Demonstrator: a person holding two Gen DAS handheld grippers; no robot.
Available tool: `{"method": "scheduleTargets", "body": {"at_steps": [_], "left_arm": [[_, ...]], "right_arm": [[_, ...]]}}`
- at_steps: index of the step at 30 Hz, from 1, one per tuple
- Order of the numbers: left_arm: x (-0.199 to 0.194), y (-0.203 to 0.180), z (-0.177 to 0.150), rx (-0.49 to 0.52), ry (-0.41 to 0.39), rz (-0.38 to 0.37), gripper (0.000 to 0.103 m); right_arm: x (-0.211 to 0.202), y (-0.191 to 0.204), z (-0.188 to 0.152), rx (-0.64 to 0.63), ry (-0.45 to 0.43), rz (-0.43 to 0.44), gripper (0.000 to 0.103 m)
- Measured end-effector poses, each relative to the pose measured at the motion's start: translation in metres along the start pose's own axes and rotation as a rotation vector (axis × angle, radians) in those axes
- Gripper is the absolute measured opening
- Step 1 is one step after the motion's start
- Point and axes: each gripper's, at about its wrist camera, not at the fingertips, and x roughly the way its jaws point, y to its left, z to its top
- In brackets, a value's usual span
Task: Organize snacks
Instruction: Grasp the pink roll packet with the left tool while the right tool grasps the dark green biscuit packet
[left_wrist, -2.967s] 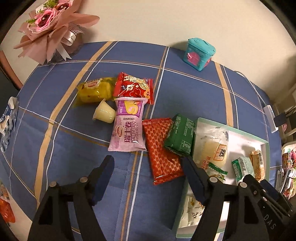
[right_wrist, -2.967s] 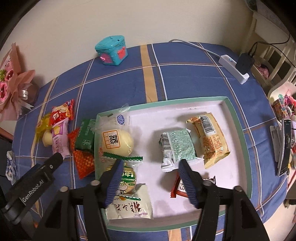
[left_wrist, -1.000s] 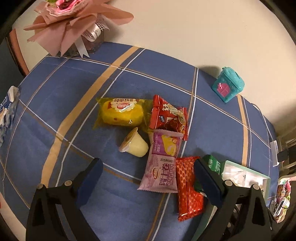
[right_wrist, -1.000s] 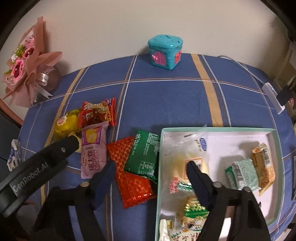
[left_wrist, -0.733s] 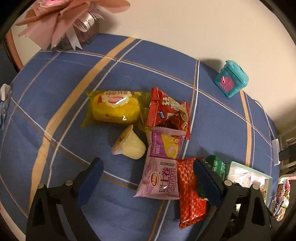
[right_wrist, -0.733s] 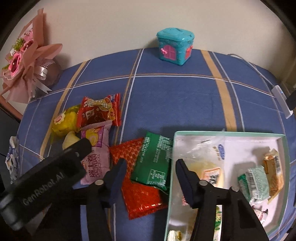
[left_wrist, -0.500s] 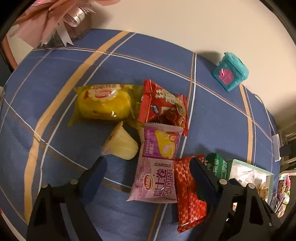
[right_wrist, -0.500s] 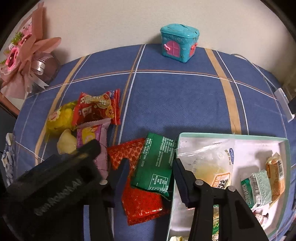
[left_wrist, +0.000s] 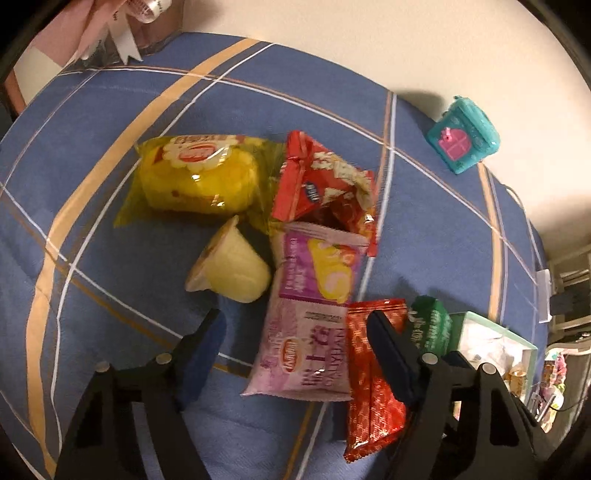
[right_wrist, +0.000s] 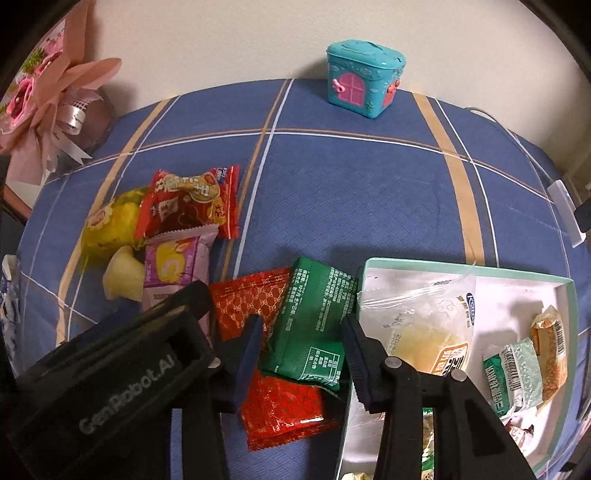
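Observation:
Loose snacks lie on the blue checked cloth: a yellow cake pack (left_wrist: 195, 181), a red candy pack (left_wrist: 325, 192), a pale jelly cup (left_wrist: 232, 269), a pink roll pack (left_wrist: 314, 332), a red patterned pack (left_wrist: 373, 387) and a green pack (right_wrist: 314, 325). My left gripper (left_wrist: 295, 332) is open, its jaws either side of the pink pack. My right gripper (right_wrist: 301, 332) is open, its jaws either side of the green pack, which leans on the edge of the green-rimmed tray (right_wrist: 569, 295). The tray holds several wrapped snacks.
A teal toy house (right_wrist: 364, 83) stands at the back by the wall. A pink bouquet (right_wrist: 44, 96) sits at the back left. A white power strip (right_wrist: 565, 210) lies at the right edge. The left gripper body (right_wrist: 110, 369) fills the right view's lower left.
Both grippers have moved away from the tray toward the loose snacks and come lower. The left now frames the pink pack, the right the green pack. Both stay open.

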Motion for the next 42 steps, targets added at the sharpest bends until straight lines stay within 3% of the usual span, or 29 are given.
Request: {"method": "scheduleTargets", "body": {"at_steps": [10, 17, 22, 35, 39, 42], "left_arm": [[-0.002, 0.025, -0.001, -0.064, -0.007, 0.035, 0.080], [-0.006, 0.040, 0.000, -0.080, -0.016, 0.039, 0.080], [-0.007, 0.030, 0.001, -0.049, -0.023, 0.034, 0.080], [0.008, 0.009, 0.005, -0.003, 0.000, -0.008, 0.079], [0.010, 0.014, 0.004, -0.012, 0.003, 0.010, 0.065], [0.010, 0.014, 0.005, -0.008, 0.000, 0.005, 0.062]], "right_arm": [[-0.003, 0.006, -0.002, 0.003, 0.015, 0.090, 0.047], [-0.004, -0.001, -0.002, 0.047, 0.016, 0.067, 0.047], [-0.001, -0.005, -0.001, 0.056, 0.017, 0.030, 0.047], [0.010, -0.006, 0.001, 0.057, 0.023, 0.038, 0.051], [0.011, -0.005, 0.000, 0.049, 0.018, 0.024, 0.051], [0.010, -0.005, -0.001, 0.049, 0.013, 0.017, 0.049]]}}
